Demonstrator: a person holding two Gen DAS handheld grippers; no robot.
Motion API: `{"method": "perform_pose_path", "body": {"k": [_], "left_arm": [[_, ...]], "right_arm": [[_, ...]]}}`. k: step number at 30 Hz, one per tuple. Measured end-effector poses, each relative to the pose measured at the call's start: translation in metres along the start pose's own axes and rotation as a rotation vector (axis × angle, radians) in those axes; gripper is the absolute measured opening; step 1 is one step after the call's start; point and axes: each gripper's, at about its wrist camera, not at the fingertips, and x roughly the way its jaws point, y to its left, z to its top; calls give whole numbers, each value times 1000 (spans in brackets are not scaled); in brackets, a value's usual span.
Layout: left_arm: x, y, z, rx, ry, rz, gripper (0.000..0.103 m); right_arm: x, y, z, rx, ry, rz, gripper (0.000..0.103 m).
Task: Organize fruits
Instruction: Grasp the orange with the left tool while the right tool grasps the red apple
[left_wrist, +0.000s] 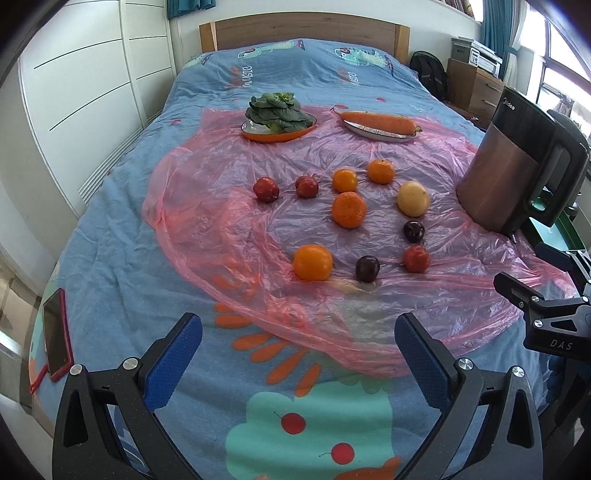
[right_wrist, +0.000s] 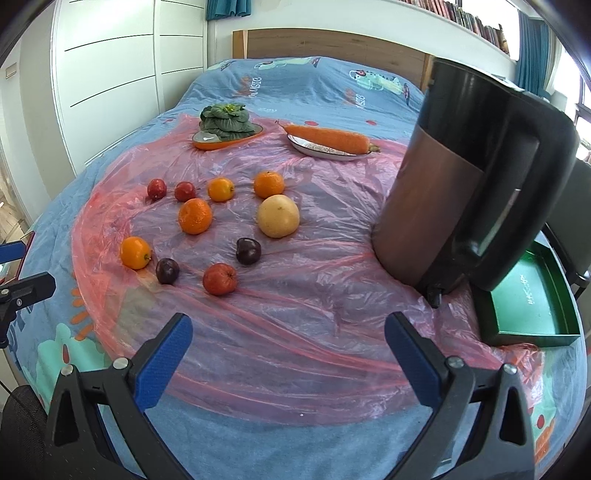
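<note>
Several fruits lie loose on a pink plastic sheet (left_wrist: 207, 229) spread over the bed. Among them are oranges such as the nearest one (left_wrist: 313, 262) (right_wrist: 135, 252), a pale yellow fruit (left_wrist: 413, 198) (right_wrist: 278, 216), red apples (left_wrist: 416, 259) (right_wrist: 219, 278) and dark plums (left_wrist: 367, 268) (right_wrist: 248, 251). My left gripper (left_wrist: 297, 338) hovers open over the bed's near end, short of the fruit, holding nothing. My right gripper (right_wrist: 288, 338) is open too, above the sheet in front of the fruit. Its black frame (left_wrist: 543, 317) shows at the right edge of the left wrist view.
A tall copper-and-black kettle (left_wrist: 517, 166) (right_wrist: 465, 192) stands at the right. Beside it lies a green tray (right_wrist: 532, 306). At the back, a leafy green sits on an orange plate (left_wrist: 279, 129) and a carrot on a white plate (left_wrist: 376, 131). A phone (left_wrist: 56, 334) lies at the left.
</note>
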Motion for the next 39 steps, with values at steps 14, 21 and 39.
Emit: {"method": "perform_pose_path", "body": {"k": [14, 21, 39], "left_arm": [[59, 11, 25, 2, 67, 21, 99], [87, 6, 36, 14, 99, -31, 80], [129, -2, 36, 64, 163, -76, 55]], "right_arm": [[58, 44, 20, -23, 49, 145, 103], [85, 43, 25, 16, 99, 180, 91], [119, 39, 19, 47, 153, 208, 11]]}}
